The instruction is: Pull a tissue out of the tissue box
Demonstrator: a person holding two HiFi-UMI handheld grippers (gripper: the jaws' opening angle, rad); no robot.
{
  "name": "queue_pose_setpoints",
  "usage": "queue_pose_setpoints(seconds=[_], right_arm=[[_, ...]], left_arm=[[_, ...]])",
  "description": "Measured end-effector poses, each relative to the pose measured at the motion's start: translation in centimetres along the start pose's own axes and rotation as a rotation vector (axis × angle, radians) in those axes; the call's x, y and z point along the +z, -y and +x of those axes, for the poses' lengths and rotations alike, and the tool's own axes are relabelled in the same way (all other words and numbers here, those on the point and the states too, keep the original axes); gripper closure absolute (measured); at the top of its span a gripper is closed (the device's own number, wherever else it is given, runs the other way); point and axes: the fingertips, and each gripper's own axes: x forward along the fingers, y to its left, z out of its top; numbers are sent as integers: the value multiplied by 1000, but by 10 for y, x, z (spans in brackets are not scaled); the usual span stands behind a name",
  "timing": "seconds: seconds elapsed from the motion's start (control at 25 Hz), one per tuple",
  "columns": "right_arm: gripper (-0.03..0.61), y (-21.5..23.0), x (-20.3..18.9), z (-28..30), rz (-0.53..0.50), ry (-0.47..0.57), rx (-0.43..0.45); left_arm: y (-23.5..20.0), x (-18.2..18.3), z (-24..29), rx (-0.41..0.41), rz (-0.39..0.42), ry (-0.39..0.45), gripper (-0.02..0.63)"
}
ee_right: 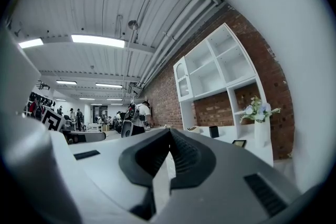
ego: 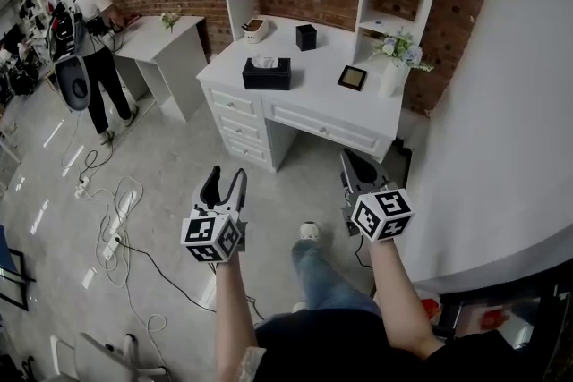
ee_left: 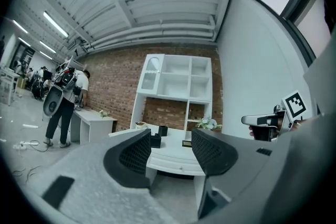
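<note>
Black against the white desk (ego: 322, 103), the tissue box (ego: 266, 74) sits in the upper middle of the head view, near the desk's left end. A white tissue (ego: 264, 61) pokes out of its top slot. A small picture frame (ego: 352, 78) and a vase of flowers (ego: 394, 65) stand further right on the same top.

Both tools are held out low in the frame, over bare floor and well apart from the desk. The left gripper (ego: 226, 175) has its jaws spread wide. In the left gripper view (ee_left: 171, 137) only the far-off desk shows through the gap, so it carries nothing. The right gripper (ego: 351, 160) has its jaws closed tip to tip, and the right gripper view (ee_right: 169, 137) shows nothing caught between them.

To my eye this is the approach: the tissue is untouched and nothing is within reach yet. The next move calls for closing the distance to the desk. Then an open pair of jaws has to come over the tuft, pinch only the paper, and draw it up. The box looks light, so it may lift with the tissue unless the other tool steadies it. The right one would have to open first if it is to do the pinching.
</note>
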Motion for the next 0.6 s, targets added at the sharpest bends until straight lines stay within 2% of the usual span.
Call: queue_pose_setpoints(seconds=[0.28, 0.6], right_arm=[[581, 21, 6, 46, 9, 26, 35], [581, 69, -21, 159, 42, 0, 96]], left_arm=[[-17, 6, 38, 21, 33, 11, 399], [-70, -11, 129, 103, 38, -6, 399]])
